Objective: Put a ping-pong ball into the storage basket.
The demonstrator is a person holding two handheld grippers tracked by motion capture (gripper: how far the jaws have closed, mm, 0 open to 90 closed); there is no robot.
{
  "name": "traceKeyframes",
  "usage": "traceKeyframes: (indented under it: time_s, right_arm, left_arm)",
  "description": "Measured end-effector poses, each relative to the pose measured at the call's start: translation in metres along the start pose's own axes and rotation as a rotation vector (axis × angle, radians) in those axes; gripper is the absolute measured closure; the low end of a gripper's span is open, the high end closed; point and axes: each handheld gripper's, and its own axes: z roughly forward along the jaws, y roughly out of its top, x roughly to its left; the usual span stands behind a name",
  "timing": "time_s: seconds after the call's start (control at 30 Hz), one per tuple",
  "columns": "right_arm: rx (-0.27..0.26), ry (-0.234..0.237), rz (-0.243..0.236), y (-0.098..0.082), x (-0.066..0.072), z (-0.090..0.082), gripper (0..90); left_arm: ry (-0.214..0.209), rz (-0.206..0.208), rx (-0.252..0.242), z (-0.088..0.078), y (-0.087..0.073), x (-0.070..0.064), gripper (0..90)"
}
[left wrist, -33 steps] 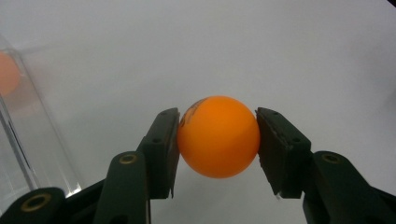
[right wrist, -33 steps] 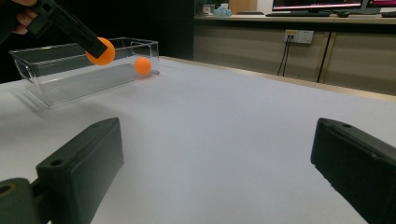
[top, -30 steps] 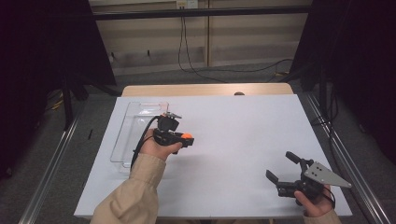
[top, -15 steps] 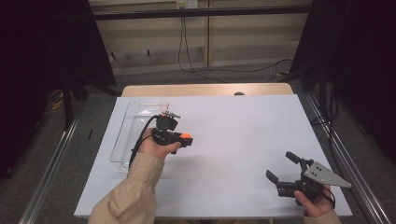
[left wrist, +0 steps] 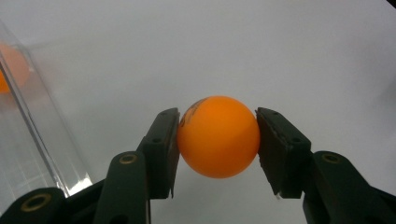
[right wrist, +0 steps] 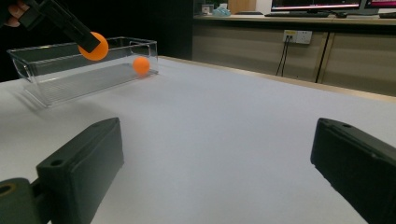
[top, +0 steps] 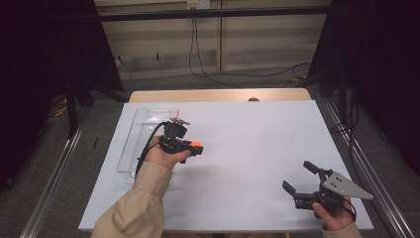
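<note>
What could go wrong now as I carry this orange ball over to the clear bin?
The left gripper pinches the smooth orange ball only at its sides, so it might slip out and roll. The clear bin has a raised wall that the gripper could clip. Dropped in, the ball may knock the second ball.

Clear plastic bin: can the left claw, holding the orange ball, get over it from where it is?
Probably yes. The left claw, shut on the orange ball, sits right beside the clear plastic bin, whose top is open, with nothing between them.
</note>
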Motion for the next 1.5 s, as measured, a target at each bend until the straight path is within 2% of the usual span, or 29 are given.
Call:
traceKeyframes:
  time_s: [0.13,0.17,0.27,0.53,0.6,0.77,1.2,1.27,1.5]
  right_arm:
    - [0.000,0.002,-0.004,0.000,0.000,0.000,2.1]
    - [0.000,0.002,-0.006,0.000,0.000,0.001,2.1]
    - [-0.002,0.001,-0.003,0.000,0.000,0.001,2.1]
    - [0.003,0.001,-0.009,0.000,0.000,0.000,2.1]
    - [0.003,0.005,-0.001,0.000,0.000,0.001,2.1]
    - [0.000,0.000,0.002,0.000,0.001,0.001,2.1]
    - [0.001,0.004,0.009,0.000,0.001,0.001,2.1]
    - [-0.002,0.002,0.008,0.000,0.001,0.001,2.1]
    - [0.001,0.001,0.011,0.000,0.001,0.001,2.2]
  left_arm:
    - [-0.004,-0.020,-0.015,-0.002,0.001,0.000,51.1]
    - [-0.002,-0.007,-0.006,-0.003,0.001,0.001,51.1]
    - [-0.006,-0.005,-0.001,-0.005,0.001,0.002,51.1]
    - [-0.002,-0.008,-0.003,-0.008,0.003,0.002,51.1]
    - [-0.012,-0.014,-0.003,-0.009,0.003,0.002,51.1]
    - [0.000,-0.006,0.000,-0.011,0.004,0.002,51.1]
    - [-0.019,-0.008,0.014,-0.012,0.003,0.005,51.1]
    - [-0.008,-0.004,0.011,-0.012,0.004,0.005,51.1]
    - [-0.010,-0.006,0.009,-0.016,0.004,0.006,51.1]
